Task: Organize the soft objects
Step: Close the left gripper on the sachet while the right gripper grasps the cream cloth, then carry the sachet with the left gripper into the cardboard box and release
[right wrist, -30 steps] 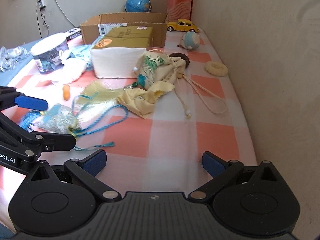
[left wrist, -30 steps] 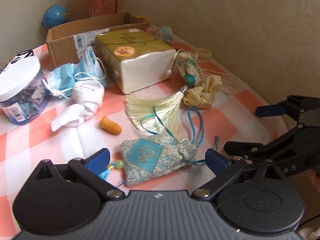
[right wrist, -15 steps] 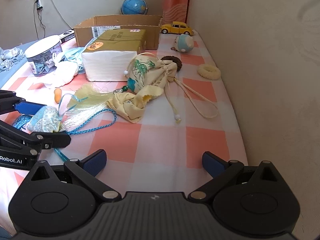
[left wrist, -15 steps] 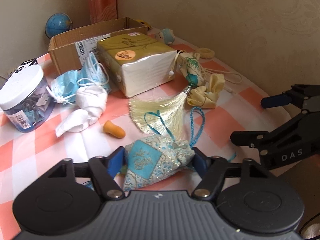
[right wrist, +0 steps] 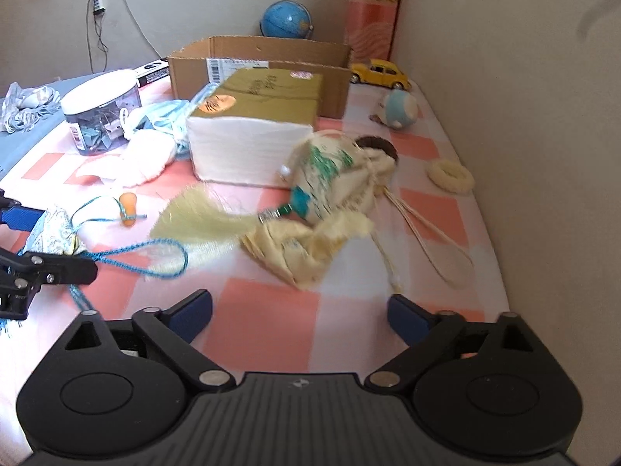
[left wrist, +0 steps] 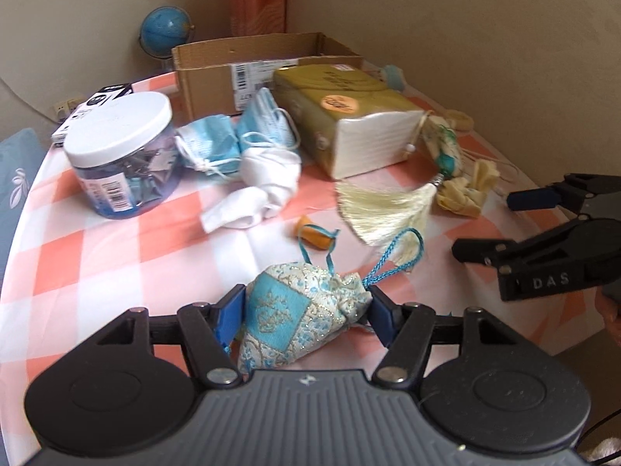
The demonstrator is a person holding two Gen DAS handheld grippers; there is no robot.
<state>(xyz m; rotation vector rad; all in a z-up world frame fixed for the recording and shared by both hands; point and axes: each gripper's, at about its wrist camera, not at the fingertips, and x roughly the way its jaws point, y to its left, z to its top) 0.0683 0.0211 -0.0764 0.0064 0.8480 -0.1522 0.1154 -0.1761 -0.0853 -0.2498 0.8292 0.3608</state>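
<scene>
Left gripper (left wrist: pixel 306 316): closed on one blue brocade pouch (left wrist: pixel 299 310), both blue pads pressed to its sides, near the table's front edge; pouch apparently raised off the checked cloth (left wrist: pixel 97 248), though blur prevented certainty. One blue cord loop (left wrist: pixel 396 256) trailing from pouch toward one cream tassel (left wrist: pixel 384 209).

Right gripper (right wrist: pixel 299 312): jaws spread wide, nothing held, low over the cloth near the table's right edge.

Counted mid-table: one tissue pack (left wrist: pixel 349 116); one cream drawstring bag (right wrist: pixel 333 171) with green print, touching the pack's end; one crumpled yellow cloth (right wrist: pixel 302 244) just beside the bag; one white sock bundle (left wrist: pixel 264 186); face masks (left wrist: pixel 236 136), seemingly two, bunched together; one orange earplug (left wrist: pixel 310 233).

Toward the far edge: one cardboard box (right wrist: pixel 264 62), one globe (right wrist: pixel 286 19), one yellow toy car (right wrist: pixel 382 73). Toward the left edge: one clip jar (left wrist: pixel 120 155) with white lid. Along the right edge: one cream ring (right wrist: pixel 450 174), one small blue plush (right wrist: pixel 399 108).
</scene>
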